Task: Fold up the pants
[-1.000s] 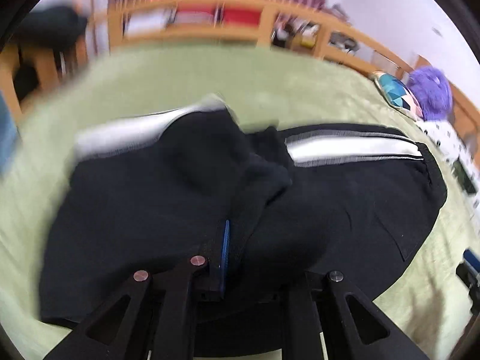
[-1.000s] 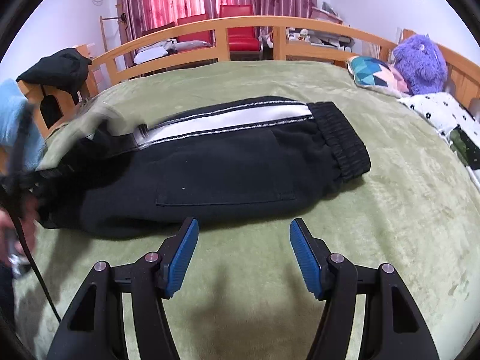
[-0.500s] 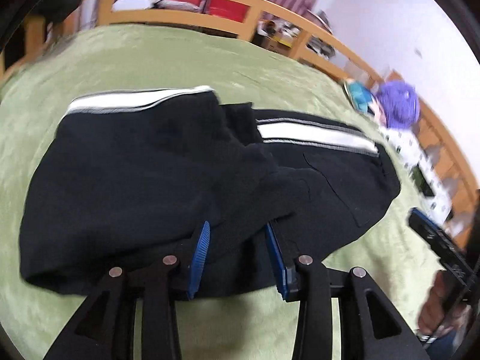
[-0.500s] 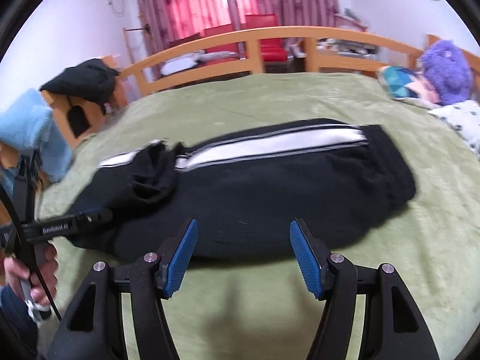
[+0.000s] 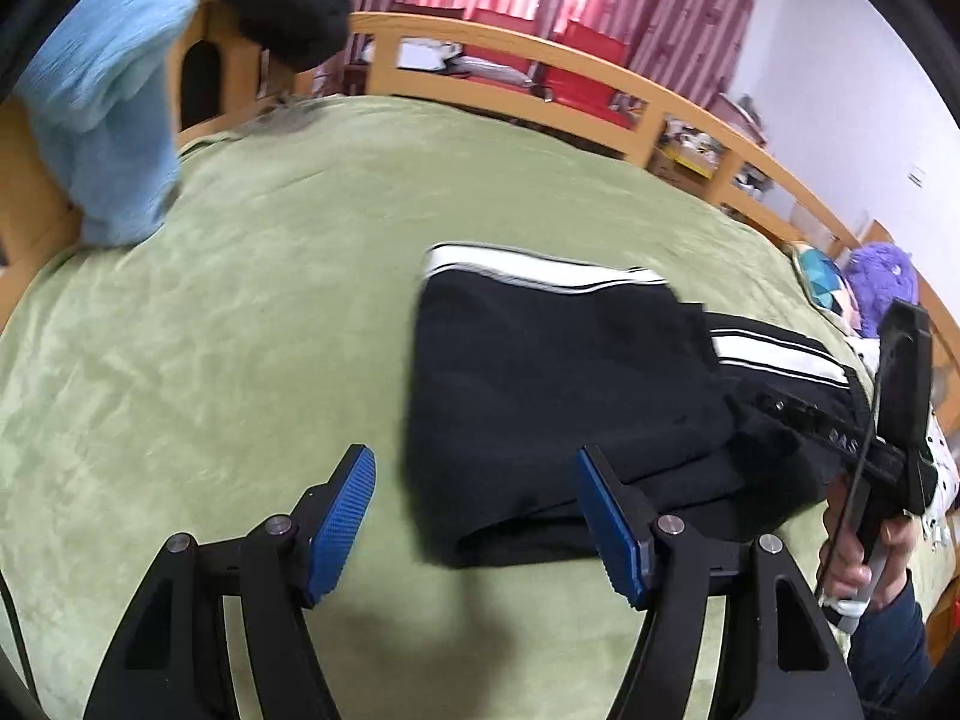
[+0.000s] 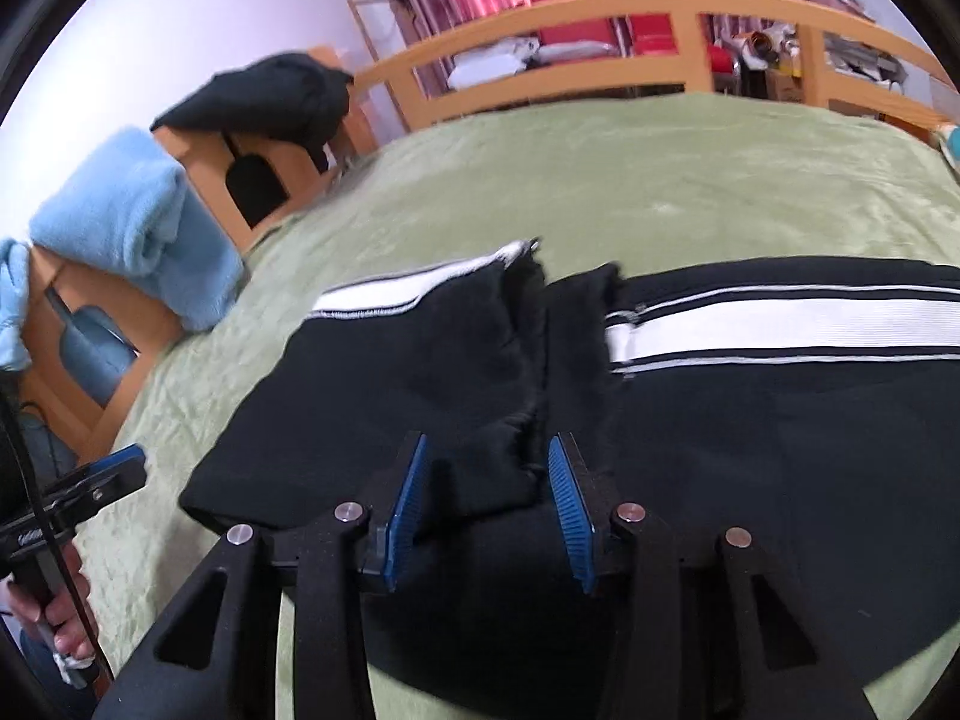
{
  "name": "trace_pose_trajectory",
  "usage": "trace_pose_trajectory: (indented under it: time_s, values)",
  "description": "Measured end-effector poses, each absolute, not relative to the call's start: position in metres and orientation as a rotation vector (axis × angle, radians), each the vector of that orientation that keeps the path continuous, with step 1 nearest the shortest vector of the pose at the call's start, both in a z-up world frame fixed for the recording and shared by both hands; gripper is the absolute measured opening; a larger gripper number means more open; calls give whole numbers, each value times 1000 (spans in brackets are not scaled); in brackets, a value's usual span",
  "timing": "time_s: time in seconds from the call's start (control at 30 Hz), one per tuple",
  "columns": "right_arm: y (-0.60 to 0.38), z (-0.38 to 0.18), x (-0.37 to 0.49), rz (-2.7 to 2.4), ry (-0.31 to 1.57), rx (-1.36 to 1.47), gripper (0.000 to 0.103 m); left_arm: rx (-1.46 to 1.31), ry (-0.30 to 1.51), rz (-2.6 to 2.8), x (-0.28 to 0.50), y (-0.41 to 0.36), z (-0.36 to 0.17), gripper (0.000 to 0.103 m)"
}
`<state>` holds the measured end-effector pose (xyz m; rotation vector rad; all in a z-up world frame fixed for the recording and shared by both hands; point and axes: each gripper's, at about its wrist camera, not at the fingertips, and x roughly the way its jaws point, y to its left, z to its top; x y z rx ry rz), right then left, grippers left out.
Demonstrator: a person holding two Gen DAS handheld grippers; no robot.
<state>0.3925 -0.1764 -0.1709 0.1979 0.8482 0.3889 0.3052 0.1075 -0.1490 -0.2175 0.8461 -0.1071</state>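
Having released the folded leg, we are backing our left gripper [image 5: 474,525] off, fingers wide and empty. Our right gripper [image 6: 486,507], half-closed around nothing, is hovering over the pants [image 6: 690,420], now doubled on the bed [image 6: 600,180] at twelve o'clock.

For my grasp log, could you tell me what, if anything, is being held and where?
Nothing: the left gripper is open over the blanket, the right gripper open astride the black pants' folded-over cuff.
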Motion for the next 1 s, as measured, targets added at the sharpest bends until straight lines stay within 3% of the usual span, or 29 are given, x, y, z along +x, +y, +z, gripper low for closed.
trace_pose_trajectory:
  time_s: [0.07, 0.17, 0.27, 0.5, 0.67, 0.77, 0.83, 0.9, 1.0]
  values:
    - [-166, -178, 402, 379, 869, 194, 42, -251, 849, -110, 302, 119, -156, 67]
    - [-155, -185, 408, 353, 890, 120, 22, -292, 863, -115, 304, 125, -164, 67]
    - [-161, -173, 397, 376, 853, 132, 14, -311, 872, -121, 304, 126, -169, 67]
    - [-180, -116, 335, 387, 697, 195, 12, -387, 856, -137, 295, 138, -168, 67]
    - [-190, -158, 324, 320, 811, 200, 12, -392, 878, -156, 297, 139, -174, 67]
    - [-180, -188, 336, 363, 934, 145, 21, -413, 887, -175, 301, 140, -175, 67]
    - [-176, -177, 335, 382, 914, 76, 23, -427, 895, -198, 301, 140, -175, 67]
    - [-180, -157, 331, 375, 825, 44, 40, -413, 890, -200, 300, 140, -175, 67]
    - [-188, -132, 350, 361, 735, 99, 54, -413, 887, -201, 299, 142, -174, 67]
